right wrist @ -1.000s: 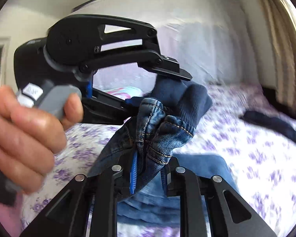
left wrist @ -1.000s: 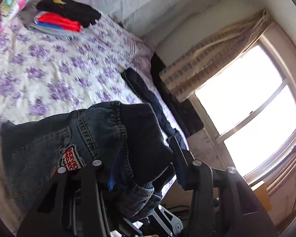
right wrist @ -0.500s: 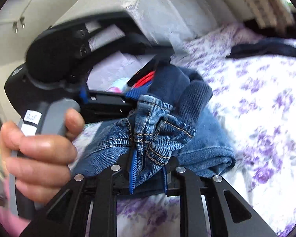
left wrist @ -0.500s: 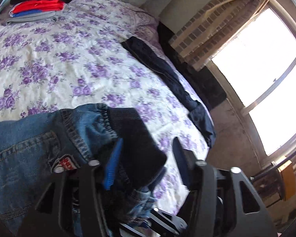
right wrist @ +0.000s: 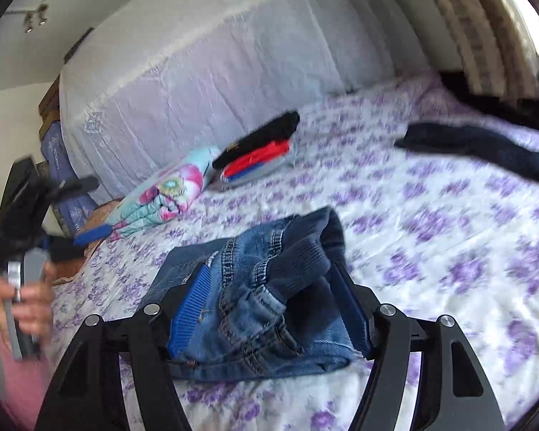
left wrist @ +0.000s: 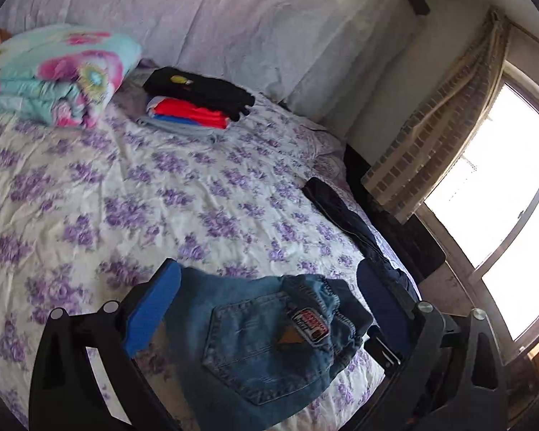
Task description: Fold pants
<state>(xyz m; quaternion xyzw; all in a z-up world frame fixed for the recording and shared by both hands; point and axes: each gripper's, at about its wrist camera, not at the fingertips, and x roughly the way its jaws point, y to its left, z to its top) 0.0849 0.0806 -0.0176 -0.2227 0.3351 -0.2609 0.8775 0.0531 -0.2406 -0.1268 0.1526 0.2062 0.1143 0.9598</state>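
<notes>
The folded blue jeans (left wrist: 262,341) lie flat on the flowered bed sheet (left wrist: 161,186), back pocket and patch facing up. My left gripper (left wrist: 266,269) hovers over them, its jaws opening wide, with the blue pads well clear of the denim on both sides. In the right wrist view the bunched waistband of the jeans (right wrist: 248,323) sits between the fingers of my right gripper (right wrist: 269,273). Its jaws are opening and the pads no longer pinch the cloth. Far left in that view, a hand (right wrist: 21,298) holds the left gripper (right wrist: 86,208), away from the jeans.
A stack of folded clothes (left wrist: 197,104) and a folded floral blanket (left wrist: 54,75) rest near the white-covered headboard (left wrist: 233,18). A dark navy garment (left wrist: 345,215) lies along the bed's right edge, beside the curtain and window (left wrist: 503,197).
Both grippers were shut on the raised jeans waistband. Now the jeans lie on the bed, both sets of jaws have opened, and the left gripper has drawn away to the side.
</notes>
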